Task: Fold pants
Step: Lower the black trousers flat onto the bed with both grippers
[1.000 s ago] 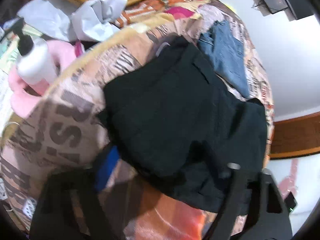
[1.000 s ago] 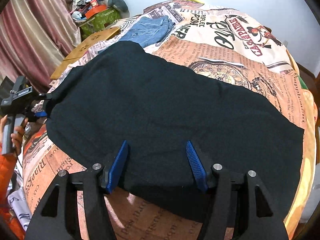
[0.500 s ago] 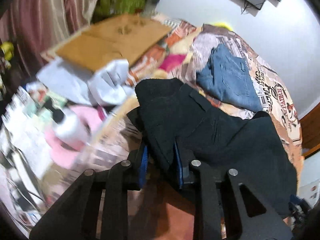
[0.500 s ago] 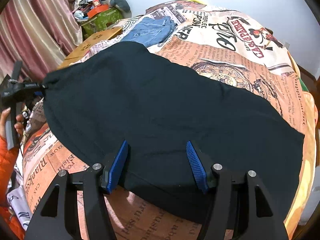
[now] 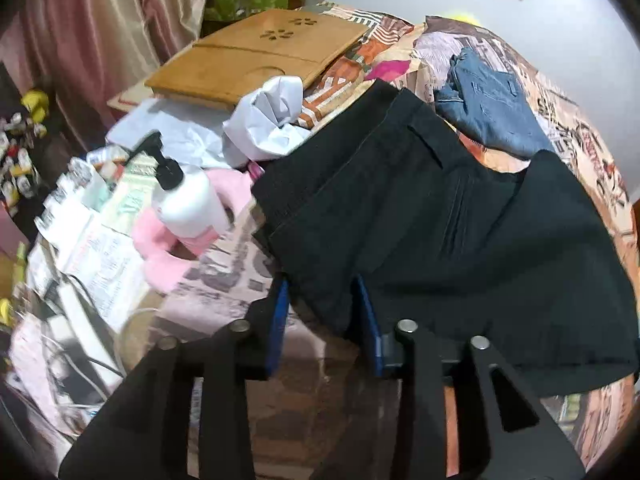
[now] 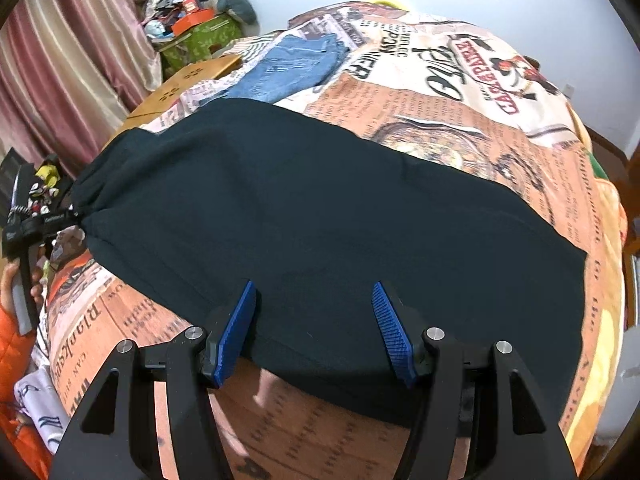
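Observation:
Black pants [image 5: 420,220] lie spread across the newspaper-print bedspread [image 6: 440,92]; in the right wrist view they [image 6: 320,208] stretch from left to right. My left gripper [image 5: 322,320] has the waist corner of the pants bunched between its blue pads, and its jaws are opening. From the right wrist view the left gripper [image 6: 40,224] sits at the far left edge, held by a hand [image 6: 10,280], with the cloth drawn toward it. My right gripper [image 6: 314,320] stands open over the near edge of the pants, pads apart from the cloth.
Folded blue jeans [image 5: 488,108] lie beyond the black pants. Left of the bed are a wooden lap tray [image 5: 256,52], crumpled white paper [image 5: 272,120], a white pump bottle [image 5: 188,200] on pink cloth, and cluttered papers. A green box [image 6: 200,40] and curtains stand behind.
The left gripper closed on the waist corner, lifted and turned, drawing that end of the pants leftward; its pads now stand a little wider. The right gripper has stayed still.

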`<control>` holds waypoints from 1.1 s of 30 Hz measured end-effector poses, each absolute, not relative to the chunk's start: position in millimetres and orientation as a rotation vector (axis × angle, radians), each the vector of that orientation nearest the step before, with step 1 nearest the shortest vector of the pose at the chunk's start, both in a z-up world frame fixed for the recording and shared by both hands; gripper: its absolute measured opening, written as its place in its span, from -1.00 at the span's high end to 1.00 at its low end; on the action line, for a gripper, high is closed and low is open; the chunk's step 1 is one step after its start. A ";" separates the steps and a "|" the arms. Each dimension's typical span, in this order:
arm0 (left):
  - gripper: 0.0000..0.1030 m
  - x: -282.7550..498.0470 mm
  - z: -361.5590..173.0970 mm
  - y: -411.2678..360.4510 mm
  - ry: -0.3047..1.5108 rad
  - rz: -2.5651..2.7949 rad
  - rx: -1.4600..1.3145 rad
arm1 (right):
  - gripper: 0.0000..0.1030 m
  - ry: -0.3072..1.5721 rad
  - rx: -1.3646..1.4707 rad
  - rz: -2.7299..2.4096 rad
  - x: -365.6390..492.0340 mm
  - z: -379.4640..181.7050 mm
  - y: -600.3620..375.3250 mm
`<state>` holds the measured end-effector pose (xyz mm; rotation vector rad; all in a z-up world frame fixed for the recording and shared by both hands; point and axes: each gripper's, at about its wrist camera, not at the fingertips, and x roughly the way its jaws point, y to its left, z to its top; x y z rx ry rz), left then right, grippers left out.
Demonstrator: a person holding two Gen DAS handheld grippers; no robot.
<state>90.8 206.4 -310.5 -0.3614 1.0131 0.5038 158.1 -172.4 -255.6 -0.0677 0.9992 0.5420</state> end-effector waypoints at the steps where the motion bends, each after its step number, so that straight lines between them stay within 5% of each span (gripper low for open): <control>1: 0.11 89.5 -306.1 206.6 1.011 0.509 -0.349 | -0.10 1.001 -0.060 0.531 157.4 -255.2 -176.6; 14: -0.20 138.7 -243.0 207.7 0.909 0.403 -0.268 | -0.11 0.975 0.091 0.178 133.8 -243.2 -301.9; 25: -0.20 197.8 -314.1 211.8 1.116 0.319 -0.305 | -0.09 1.052 0.308 0.020 127.3 -286.0 -362.8; 33: -0.26 202.2 -327.6 188.0 1.145 0.358 -0.088 | 0.12 1.034 0.357 0.073 146.1 -293.2 -362.0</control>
